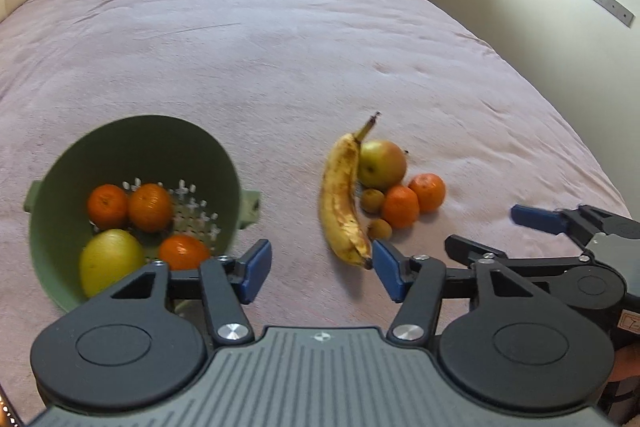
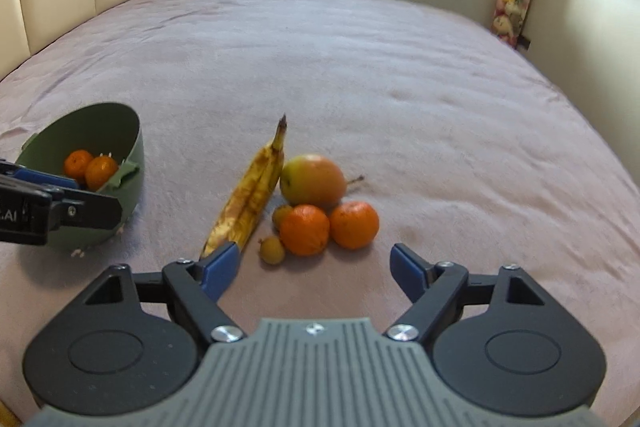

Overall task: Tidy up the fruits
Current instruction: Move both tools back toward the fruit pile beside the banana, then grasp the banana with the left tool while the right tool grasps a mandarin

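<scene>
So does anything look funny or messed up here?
Yes, two things. The green colander is tipped over towards the camera instead of standing flat on the bed cover, so the fruit inside has slid to its lower side. And the banana, lying in the loose pile, is covered in brown spots, so it looks overripe.

A pink bed (image 2: 360,75) carries a tilted green colander (image 1: 100,147) and, well apart, a banana (image 2: 248,211), apple (image 2: 312,181), two oranges (image 2: 354,225) and two small brown fruits (image 2: 273,249).
</scene>
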Motion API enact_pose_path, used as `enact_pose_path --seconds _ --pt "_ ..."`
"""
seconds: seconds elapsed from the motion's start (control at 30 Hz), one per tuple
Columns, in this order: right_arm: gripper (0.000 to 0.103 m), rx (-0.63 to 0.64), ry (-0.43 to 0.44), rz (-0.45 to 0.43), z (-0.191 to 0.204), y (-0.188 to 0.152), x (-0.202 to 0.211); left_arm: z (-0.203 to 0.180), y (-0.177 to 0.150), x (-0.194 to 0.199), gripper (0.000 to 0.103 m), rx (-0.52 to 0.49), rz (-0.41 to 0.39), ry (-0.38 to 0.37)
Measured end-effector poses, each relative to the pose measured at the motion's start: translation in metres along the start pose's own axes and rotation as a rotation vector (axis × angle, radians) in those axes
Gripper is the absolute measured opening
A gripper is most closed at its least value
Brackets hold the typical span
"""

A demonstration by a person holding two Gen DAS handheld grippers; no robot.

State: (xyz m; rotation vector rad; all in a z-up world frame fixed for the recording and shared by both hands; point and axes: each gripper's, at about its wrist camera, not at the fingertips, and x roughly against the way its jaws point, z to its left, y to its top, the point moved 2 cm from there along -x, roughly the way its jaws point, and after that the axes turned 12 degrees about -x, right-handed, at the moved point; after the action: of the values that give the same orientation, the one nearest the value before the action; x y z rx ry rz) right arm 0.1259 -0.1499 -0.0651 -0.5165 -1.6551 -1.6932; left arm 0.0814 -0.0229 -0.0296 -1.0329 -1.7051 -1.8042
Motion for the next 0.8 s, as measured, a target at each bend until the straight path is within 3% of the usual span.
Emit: enact_pose_path --seconds 0.2,0.53,0.8 --pt "0.071 -0.041 0.023 0.039 -0.01 -0.001 -0.01 -0.008 -0.002 -0.017 0.064 0.023 0.023 -0.045" --pt "0.057 -0.083 0.031 0.06 -0.015 0.007 -0.032 -0.02 -0.001 -0.052 0.048 0.038 0.08 -0.09" --pt "0.053 -0.117 0.027 0.093 -0.022 0.006 -0.049 -0.02 -0.001 -0.084 0.048 0.078 0.113 -0.109"
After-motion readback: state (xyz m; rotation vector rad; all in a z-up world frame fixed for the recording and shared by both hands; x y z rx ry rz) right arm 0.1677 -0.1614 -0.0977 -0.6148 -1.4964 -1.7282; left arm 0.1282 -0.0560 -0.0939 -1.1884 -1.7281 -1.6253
